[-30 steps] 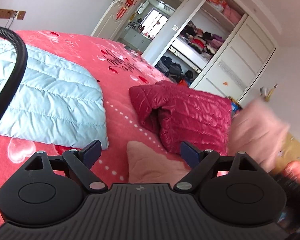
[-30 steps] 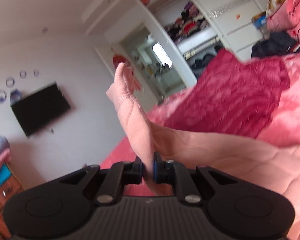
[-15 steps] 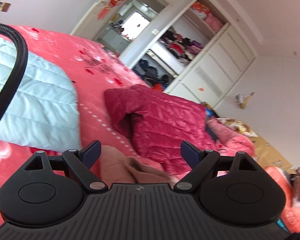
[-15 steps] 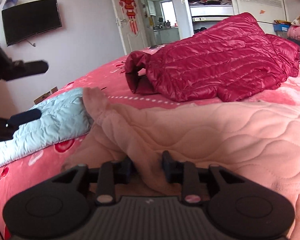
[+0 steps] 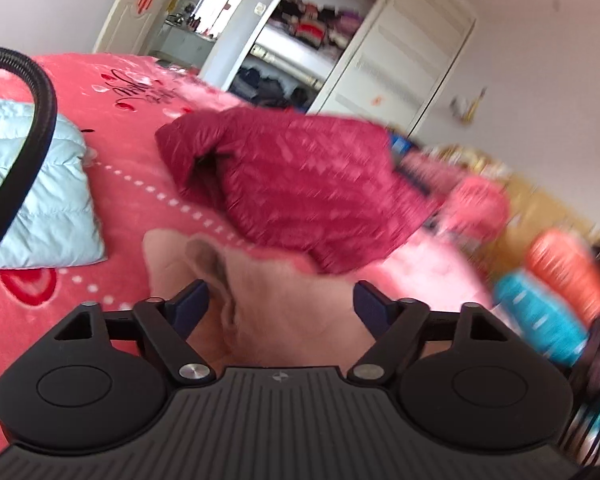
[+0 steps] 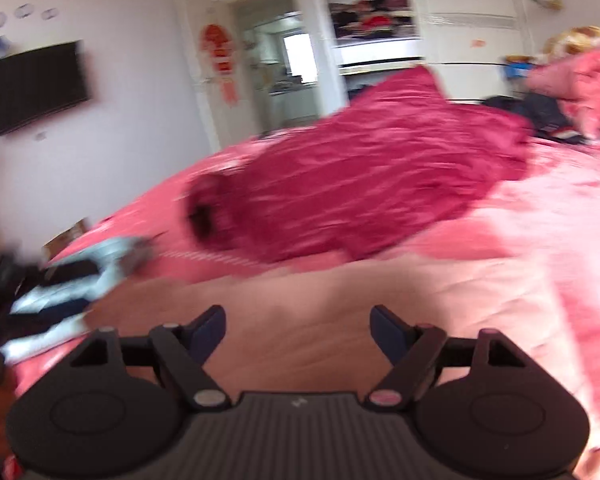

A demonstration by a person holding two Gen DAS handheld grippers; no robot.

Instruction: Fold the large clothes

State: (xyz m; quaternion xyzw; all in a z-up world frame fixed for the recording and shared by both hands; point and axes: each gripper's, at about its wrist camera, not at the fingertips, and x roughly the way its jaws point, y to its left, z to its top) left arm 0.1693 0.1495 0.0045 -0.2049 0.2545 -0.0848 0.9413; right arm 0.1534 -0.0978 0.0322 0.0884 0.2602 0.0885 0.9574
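Pink quilted garment (image 5: 284,304) lies spread on the red bedspread (image 5: 112,196), directly under both tools. Left gripper (image 5: 281,306) stands wide with its jaws closing; a raised fold of the pink fabric sits between the pads, not yet pinched. Right gripper (image 6: 298,330) stands wide, jaws opening, the pink cloth (image 6: 300,312) below it and nothing held.

Judgement: the step in hand is regripping an edge for the next fold. Done well, the left pads should take the full thickness of the fold, not one layer.

Beyond the pink garment, touching its far edge, a dark red puffer jacket (image 5: 300,184) lies heaped. To its left sits a light blue quilted jacket (image 5: 40,184). Farther off, an open wardrobe (image 5: 300,40).
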